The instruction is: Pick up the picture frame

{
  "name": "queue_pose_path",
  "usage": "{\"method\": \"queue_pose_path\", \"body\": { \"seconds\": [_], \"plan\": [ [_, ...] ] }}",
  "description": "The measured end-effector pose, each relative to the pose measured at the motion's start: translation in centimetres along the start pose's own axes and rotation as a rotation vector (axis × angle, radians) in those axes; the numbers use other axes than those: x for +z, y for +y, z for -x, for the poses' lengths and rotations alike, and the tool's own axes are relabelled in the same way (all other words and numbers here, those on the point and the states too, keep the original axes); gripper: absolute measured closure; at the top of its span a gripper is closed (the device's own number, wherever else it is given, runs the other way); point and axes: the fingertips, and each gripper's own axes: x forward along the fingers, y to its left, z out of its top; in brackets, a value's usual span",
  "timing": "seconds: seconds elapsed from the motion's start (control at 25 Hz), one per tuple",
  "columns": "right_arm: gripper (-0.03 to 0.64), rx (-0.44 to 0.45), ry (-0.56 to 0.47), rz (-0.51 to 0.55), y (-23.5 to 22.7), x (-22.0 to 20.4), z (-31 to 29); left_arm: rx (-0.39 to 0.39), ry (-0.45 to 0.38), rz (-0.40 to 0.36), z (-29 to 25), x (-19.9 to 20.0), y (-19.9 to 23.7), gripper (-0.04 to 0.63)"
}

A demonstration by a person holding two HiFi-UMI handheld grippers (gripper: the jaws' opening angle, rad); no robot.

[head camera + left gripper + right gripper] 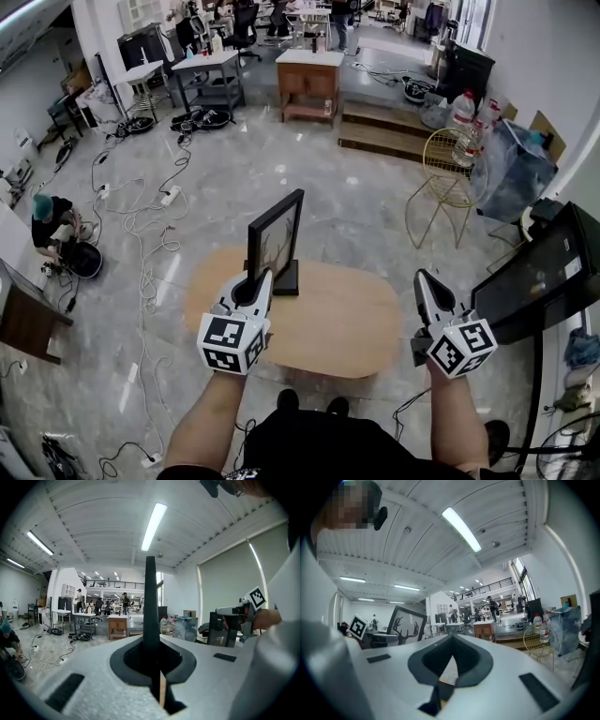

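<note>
Big open workshop w/ pale marble floor, cables (141,244) trailing across it. An oval wooden counter (347,319) sits centre, just in front of the person. Gold wire chair (446,178) stands off to the right and a wooden cabinet (308,80) further back.

Left gripper (264,276) is clenched on the picture frame (277,232), jaws pinching its near edge low down. In the left gripper view the frame shows edge-on, a thin black bar rising straight up from between the closed jaws. Frame is black, upright, w/ an antler print. It's over the counter's far-left part. A dark block (286,278) sits at its bottom edge; can't tell if that touches the counter or hangs clear.

Right gripper (424,279) is clamped shut w/ nothing in it, held level off the counter's right end, well apart from the frame. In the right gripper view the frame's face shows to the left, beside the left gripper's marker cube.
</note>
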Motion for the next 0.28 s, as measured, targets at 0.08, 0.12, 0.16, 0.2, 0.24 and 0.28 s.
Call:
{"method": "queue_pose_path", "body": {
  "seconds": [0.08, 0.12, 0.16, 0.2, 0.24, 0.28],
  "plan": [
    [0.615, -0.006, -0.001, -0.002, -0.33, 0.12, 0.01, -0.001, 0.006, 0.001, -0.11, -0.04, -0.03, 0.577],
    [0.615, -0.009, -0.002, -0.002, -0.43, 0.17, 0.03, 0.0, 0.008, 0.003, -0.14, -0.09, -0.06, 0.577],
    [0.615, -0.01, -0.004, -0.002, -0.5, 0.23, 0.03, 0.001, 0.009, 0.005, -0.15, -0.14, -0.11, 0.577],
    [0.615, -0.011, -0.005, -0.002, -0.53, 0.27, 0.03, 0.002, 0.009, 0.007, -0.14, -0.18, -0.16, 0.577],
    [0.615, -0.012, -0.007, -0.002, -0.53, 0.31, 0.03, 0.003, 0.008, 0.009, -0.12, -0.21, -0.22, 0.577],
    [0.615, -0.012, -0.009, -0.003, -0.53, 0.34, 0.02, 0.004, 0.008, 0.012, -0.1, -0.23, -0.29, 0.577]
  ]
}}
